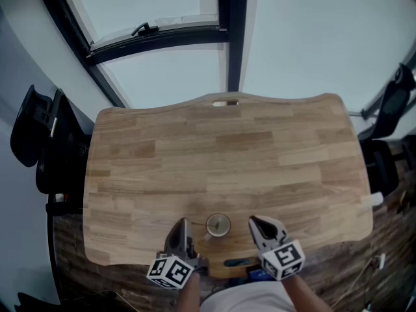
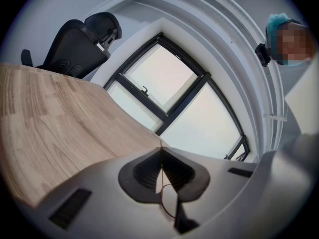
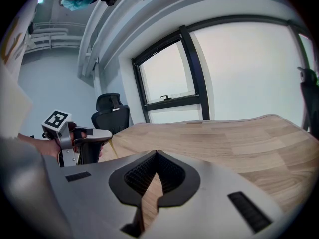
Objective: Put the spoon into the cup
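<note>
A wooden bench [image 1: 227,148] with a wavy far edge fills the head view, with a black-framed window [image 1: 156,31] beyond that edge and a black office chair [image 1: 39,129] off its left side. The cup [image 1: 218,225], small and round with a golden tint at its mouth, stands upright close to the middle of the bench's near edge. It sits between the two tools and touches neither. The left hand-held gripper [image 1: 184,222] is just to the cup's left, pointing across the bench and slightly down. In its own view the jaws are pressed together at the tip [image 2: 161,151]. The right gripper view looks across at it [image 3: 107,135] and shows a thin golden stem, the spoon [image 3: 113,147], pinched at that tip and slanting down toward the bench. The spoon's lower end is hidden behind the right tool's body, so whether it reaches the cup cannot be told. The right hand-held gripper [image 1: 255,222] hovers just right of the cup, tilted a little more steeply. Its jaws meet at the tip [image 3: 157,156] with nothing between them, and only bench wood shows through the slot behind. Each tool carries a marker cube at its rear, the left cube [image 1: 170,272] and the right cube [image 1: 284,257], both over the near edge.
</note>
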